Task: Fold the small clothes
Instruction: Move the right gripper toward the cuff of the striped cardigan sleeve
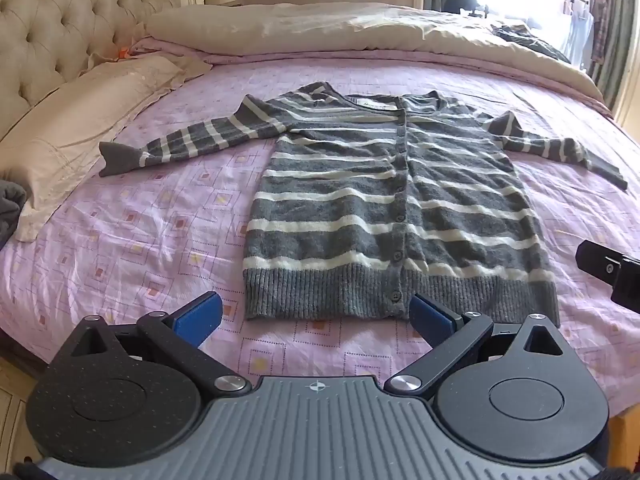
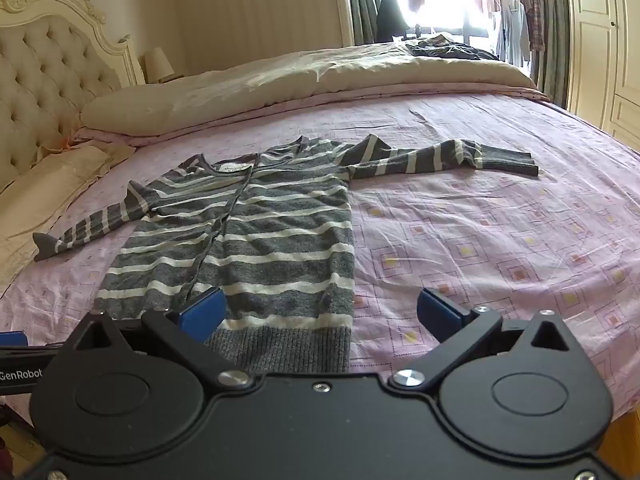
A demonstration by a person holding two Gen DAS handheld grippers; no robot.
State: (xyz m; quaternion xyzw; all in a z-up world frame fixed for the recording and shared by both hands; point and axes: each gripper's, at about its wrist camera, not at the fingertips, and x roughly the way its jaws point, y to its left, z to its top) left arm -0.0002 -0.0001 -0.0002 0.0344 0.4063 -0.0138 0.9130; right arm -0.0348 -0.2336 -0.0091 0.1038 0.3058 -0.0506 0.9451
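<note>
- While both tools hover over the bed's near edge, the left gripper [image 1: 316, 320] and right gripper [image 2: 322, 312] gape wide, holding nothing.
- Just beyond them, a grey-and-white striped cardigan [image 1: 384, 204] lies flat, buttoned, sleeves spread, on the pink patterned sheet [image 2: 500, 248].
- Only the right view shows a white wardrobe door [image 2: 600, 40].

Black grippers [image 1: 316, 320], blue fingers [image 1: 199, 316], silver screws.

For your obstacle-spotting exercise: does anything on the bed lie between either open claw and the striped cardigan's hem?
Nothing visible does. The left claw and the right claw stand open just short of the striped cardigan, with only bare pink sheet before its hem. The pillow lies off to the side.
</note>
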